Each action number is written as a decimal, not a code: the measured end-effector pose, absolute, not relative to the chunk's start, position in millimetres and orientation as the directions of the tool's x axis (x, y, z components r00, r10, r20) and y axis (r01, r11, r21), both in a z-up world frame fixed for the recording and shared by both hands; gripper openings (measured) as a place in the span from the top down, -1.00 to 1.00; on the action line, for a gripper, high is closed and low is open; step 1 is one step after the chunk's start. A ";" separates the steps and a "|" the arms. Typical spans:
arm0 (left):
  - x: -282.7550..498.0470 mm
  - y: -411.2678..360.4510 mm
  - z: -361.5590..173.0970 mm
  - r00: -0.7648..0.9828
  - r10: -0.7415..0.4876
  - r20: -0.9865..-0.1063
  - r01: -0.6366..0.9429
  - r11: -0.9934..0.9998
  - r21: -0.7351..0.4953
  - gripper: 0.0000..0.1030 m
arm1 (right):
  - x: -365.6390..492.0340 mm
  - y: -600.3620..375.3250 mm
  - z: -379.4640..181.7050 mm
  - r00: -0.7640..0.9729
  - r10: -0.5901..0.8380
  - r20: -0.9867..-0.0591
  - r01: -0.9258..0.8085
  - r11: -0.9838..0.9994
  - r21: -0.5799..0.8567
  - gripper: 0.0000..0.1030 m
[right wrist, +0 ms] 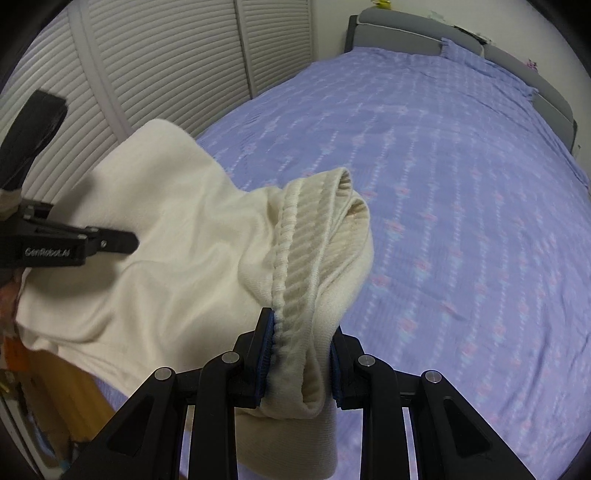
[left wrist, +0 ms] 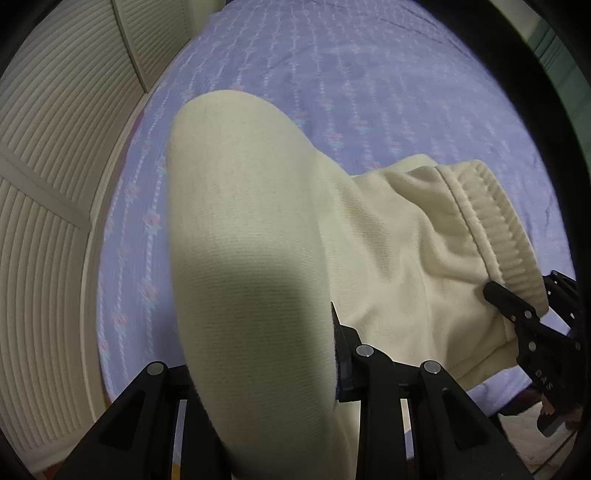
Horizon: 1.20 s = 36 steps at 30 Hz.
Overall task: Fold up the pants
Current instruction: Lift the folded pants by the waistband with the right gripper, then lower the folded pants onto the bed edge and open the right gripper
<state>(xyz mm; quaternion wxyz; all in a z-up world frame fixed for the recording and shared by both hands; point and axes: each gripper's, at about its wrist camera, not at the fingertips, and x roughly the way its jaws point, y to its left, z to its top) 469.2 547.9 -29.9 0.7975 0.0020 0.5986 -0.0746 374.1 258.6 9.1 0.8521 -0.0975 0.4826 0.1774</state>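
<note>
One louvered door (right wrist: 155,55) far left. Left gripper (left wrist: 266,369) clamped on one pair cream pants (left wrist: 251,236), held above bed edge. Right gripper (right wrist: 299,354) pinching ribbed waistband (right wrist: 306,236). One purple bedspread (right wrist: 461,184), open room rightward toward headboard (right wrist: 399,33).

A: Left wrist view: cream pants (left wrist: 258,240) drape over the left gripper (left wrist: 266,369). Left finger fully hidden, only the right pad's edge shows.

B: Grip there?

A: Can't tell. Right gripper (left wrist: 517,314) is cut off by the lens rim at far right.

B: Right wrist view?

A: Pants (right wrist: 166,240) run off the bottom edge. Bedspread (right wrist: 461,221) pattern is blurred on the right.
</note>
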 end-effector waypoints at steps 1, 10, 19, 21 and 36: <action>474.7 551.5 -36.2 0.268 -0.104 -0.958 0.128 0.989 -0.071 0.44 | 377.2 266.3 3.8 0.476 0.203 -0.855 -0.398 0.918 -0.004 0.50; 506.2 589.2 -103.8 0.174 -0.073 -0.982 0.030 0.997 -0.069 0.39 | 380.3 301.2 -46.4 0.404 0.168 -0.899 -0.415 0.910 -0.016 0.49; 490.5 609.8 -111.8 0.130 0.007 -0.991 -0.097 0.995 -0.006 -0.41 | 404.4 261.2 -64.4 0.223 0.227 -0.948 -0.275 0.948 0.163 0.18; 483.0 608.7 -101.1 0.155 0.120 -0.981 -0.075 0.991 0.110 -0.40 | 404.5 247.8 -59.0 0.236 0.209 -0.949 -0.233 0.960 0.154 0.07; 378.5 485.7 34.9 0.494 0.170 -0.853 -0.091 0.985 0.144 -0.56 | 361.0 148.0 45.1 0.482 0.142 -0.865 -0.296 0.955 -0.008 -0.40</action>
